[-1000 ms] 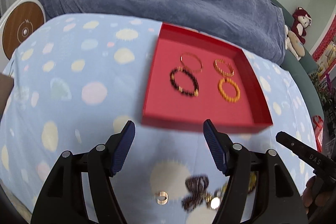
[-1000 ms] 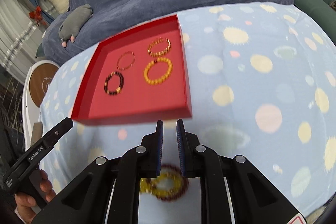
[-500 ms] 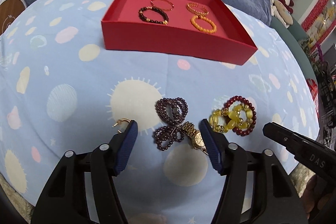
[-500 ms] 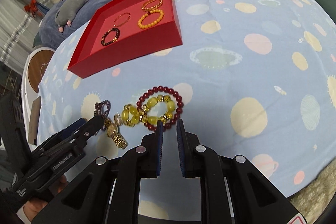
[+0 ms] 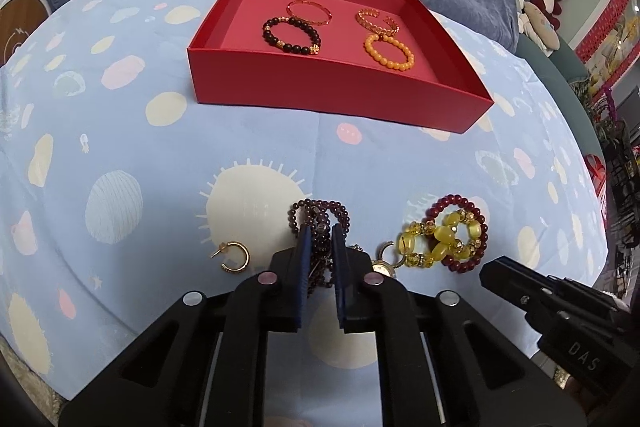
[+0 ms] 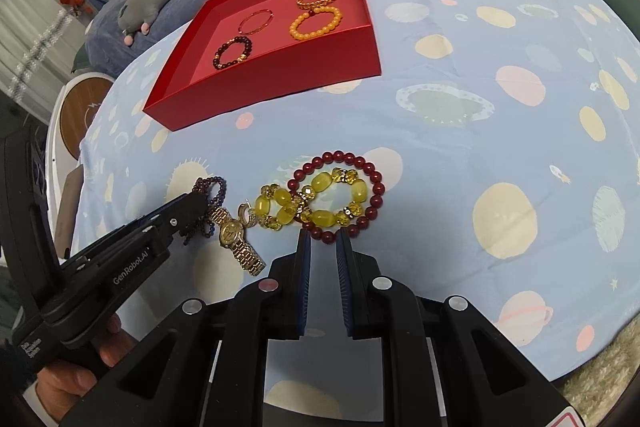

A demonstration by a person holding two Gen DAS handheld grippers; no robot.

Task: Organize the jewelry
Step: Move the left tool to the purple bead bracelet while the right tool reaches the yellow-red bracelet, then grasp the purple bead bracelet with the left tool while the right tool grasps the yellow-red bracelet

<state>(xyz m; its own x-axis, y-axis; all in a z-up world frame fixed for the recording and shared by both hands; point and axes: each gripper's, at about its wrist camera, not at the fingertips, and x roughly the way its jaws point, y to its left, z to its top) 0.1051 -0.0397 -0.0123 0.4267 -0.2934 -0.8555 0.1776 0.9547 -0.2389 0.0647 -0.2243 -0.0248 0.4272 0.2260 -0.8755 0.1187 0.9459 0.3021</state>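
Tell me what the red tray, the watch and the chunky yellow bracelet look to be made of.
Shallow red tray: probably card, going by its matte, flat, crisp-edged walls. Gold-coloured link-band wristwatch: seemingly polished metal, with bright glints on the links; plated or solid cannot be told. Chunky translucent yellow bead bracelet: glossy beads that light passes through, perhaps glass, resin or stone.

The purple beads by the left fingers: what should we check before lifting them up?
1. Purple beads between the left gripper fingers: ok, the fingers are closing on the strand.
2. Watch free of the beads: cannot tell, they overlap.
3. Red box has bare floor left: ok.
4. Right gripper out of the way: ok, it is by the red bracelet.
5. Earring apart from the beads: ok.
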